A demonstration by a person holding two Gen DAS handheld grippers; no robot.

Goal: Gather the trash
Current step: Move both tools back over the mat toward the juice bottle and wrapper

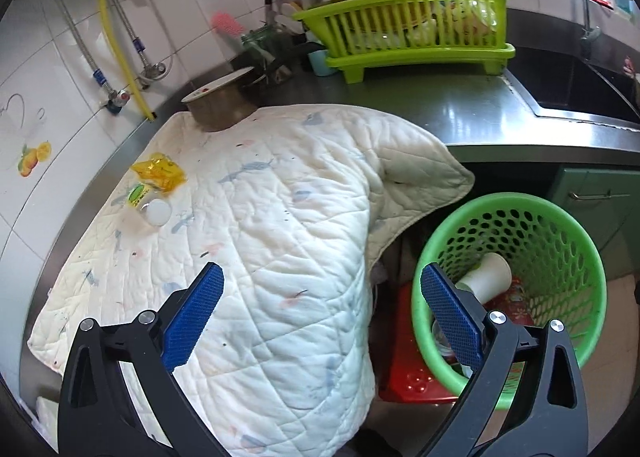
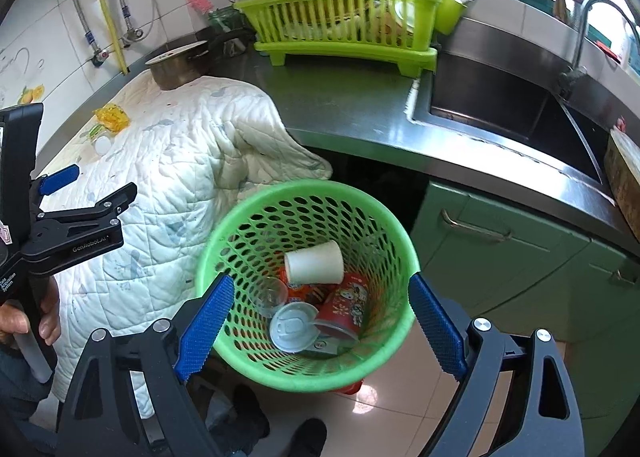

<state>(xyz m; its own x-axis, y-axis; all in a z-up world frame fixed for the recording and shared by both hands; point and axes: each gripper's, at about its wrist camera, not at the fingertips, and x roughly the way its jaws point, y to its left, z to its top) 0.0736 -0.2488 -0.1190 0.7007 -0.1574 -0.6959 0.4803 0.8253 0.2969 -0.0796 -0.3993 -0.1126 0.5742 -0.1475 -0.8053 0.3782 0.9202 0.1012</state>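
A green mesh basket (image 2: 404, 249) stands on the floor beside the counter and holds a white paper cup (image 2: 316, 261), a clear plastic cup (image 2: 267, 297), a white lid (image 2: 292, 327) and red wrappers (image 2: 348, 307). It also shows in the left wrist view (image 1: 576, 241). On the white quilted cloth (image 1: 272, 225) lie a yellow wrapper (image 1: 160, 171) and a small bottle with a white cap (image 1: 150, 203). My left gripper (image 1: 322, 309) is open and empty over the cloth's near part. My right gripper (image 2: 322, 321) is open and empty above the basket.
A steel pot (image 1: 222, 107) sits on the cloth's far edge. A lime dish rack (image 1: 404, 31) with bowls stands at the back. The sink (image 2: 508, 105) is to the right, green cabinets (image 2: 520, 257) below it. A red stool (image 1: 412, 377) sits under the basket.
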